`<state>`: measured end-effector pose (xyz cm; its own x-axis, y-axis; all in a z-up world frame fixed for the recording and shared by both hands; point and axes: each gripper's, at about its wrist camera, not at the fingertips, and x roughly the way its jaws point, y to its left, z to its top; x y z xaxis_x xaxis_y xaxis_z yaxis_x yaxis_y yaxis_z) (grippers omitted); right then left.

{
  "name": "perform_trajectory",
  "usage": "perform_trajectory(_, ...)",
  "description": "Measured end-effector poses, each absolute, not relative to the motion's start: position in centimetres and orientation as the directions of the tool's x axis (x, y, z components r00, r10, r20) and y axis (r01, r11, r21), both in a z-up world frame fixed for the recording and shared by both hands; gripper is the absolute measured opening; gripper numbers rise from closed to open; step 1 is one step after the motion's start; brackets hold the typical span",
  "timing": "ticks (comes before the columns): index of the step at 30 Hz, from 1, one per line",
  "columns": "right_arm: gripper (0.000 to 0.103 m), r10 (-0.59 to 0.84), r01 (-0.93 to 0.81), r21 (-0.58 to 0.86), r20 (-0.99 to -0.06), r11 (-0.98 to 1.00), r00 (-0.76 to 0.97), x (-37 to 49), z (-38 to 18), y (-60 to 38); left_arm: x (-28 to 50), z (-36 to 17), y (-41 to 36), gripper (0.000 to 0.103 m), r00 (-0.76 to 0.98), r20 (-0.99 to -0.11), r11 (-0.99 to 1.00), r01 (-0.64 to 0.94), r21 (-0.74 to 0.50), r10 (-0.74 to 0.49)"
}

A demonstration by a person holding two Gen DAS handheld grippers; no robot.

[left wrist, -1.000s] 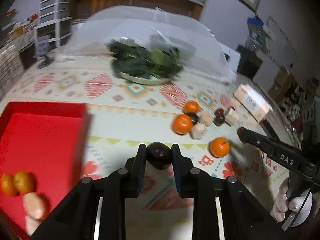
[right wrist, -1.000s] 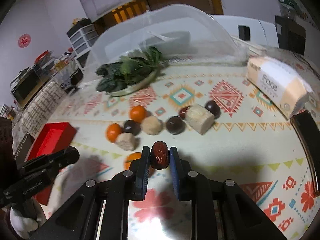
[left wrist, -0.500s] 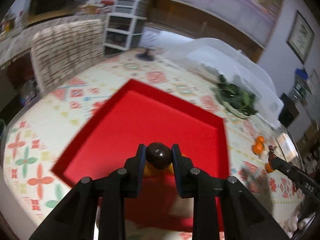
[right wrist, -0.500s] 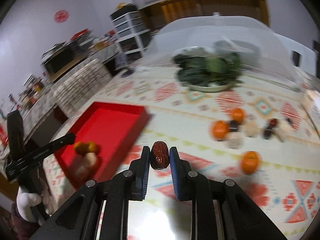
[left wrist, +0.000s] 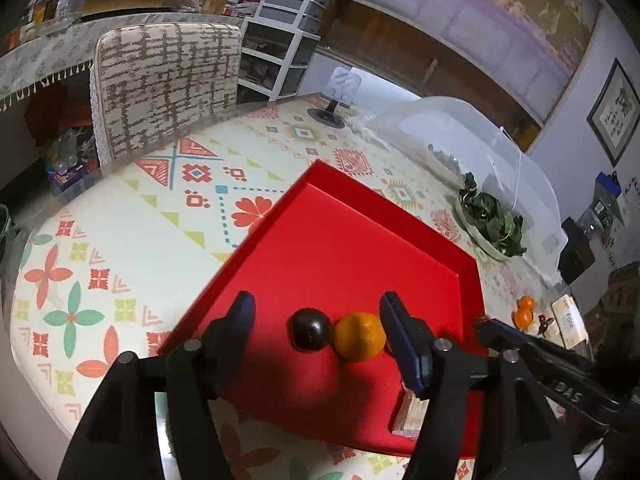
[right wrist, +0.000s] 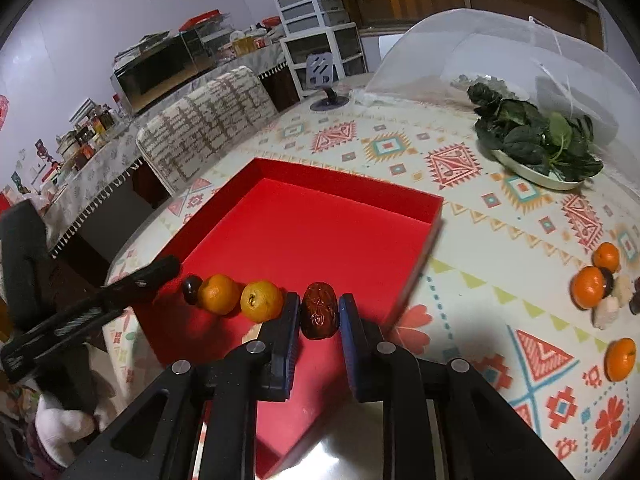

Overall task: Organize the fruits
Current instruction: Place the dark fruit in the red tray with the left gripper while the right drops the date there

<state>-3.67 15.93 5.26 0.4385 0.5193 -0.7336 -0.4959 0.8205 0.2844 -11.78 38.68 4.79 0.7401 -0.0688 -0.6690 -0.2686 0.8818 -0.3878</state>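
Released since half a second ago, the dark round fruit (left wrist: 310, 334) now sits on the floor of the red tray (left wrist: 340, 240), touching an orange (left wrist: 360, 336), while the left hand-held gripper (left wrist: 316, 320) stands with its jaws spread wide to either side of the pair and touches neither. From the right wrist view the same dark fruit (right wrist: 192, 289) lies at the left end of a row with two oranges (right wrist: 218, 294) (right wrist: 262, 301) – all inside the tray. The right hand-held gripper (right wrist: 319, 316) has moved in over the tray's near edge and is clamped on a wrinkled red date (right wrist: 319, 315), held above the red floor just right of the oranges. More oranges (right wrist: 588, 287) and small pale and dark pieces wait in a cluster on the patterned tabletop (right wrist: 500, 240), well apart from the tray. A plate of leafy greens (right wrist: 536, 140) sits beyond, beside a mesh food cover (right wrist: 480, 52).
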Motion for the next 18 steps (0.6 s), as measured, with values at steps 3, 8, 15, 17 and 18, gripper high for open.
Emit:
perform_trajectory(3,0.029,0.516,-0.481,0.293,-0.737,0.826,0.437,-3.3,5.1,16.0,-12.1,4.9,39.2,0.071,0.745,-0.663,0.872,-0.278,-0.403,-0.069)
perform_trajectory(8,0.043,0.511,-0.457,0.298,-0.723,0.838,0.465,-3.0,5.6,15.2,-12.3,5.0,39.6,0.071,0.751,-0.656,0.858,-0.287,-0.427,-0.075)
perform_trajectory(15,0.046,0.497,-0.382,0.334,-0.705,0.862,0.505,-2.8,6.2,11.8,-12.2,5.8,37.8,0.071,0.750,-0.655,0.882,-0.244,-0.403,-0.092)
perform_trajectory(17,0.046,0.495,-0.364,0.345,-0.699,0.865,0.515,-3.0,6.3,10.6,-11.6,5.8,36.2,0.071,0.728,-0.681,0.913,-0.222,-0.342,-0.078)
perform_trajectory(18,0.046,0.496,-0.357,0.351,-0.696,0.866,0.520,-3.1,6.4,10.0,-11.3,5.8,35.1,0.071,0.714,-0.698,0.934,-0.203,-0.296,-0.066)
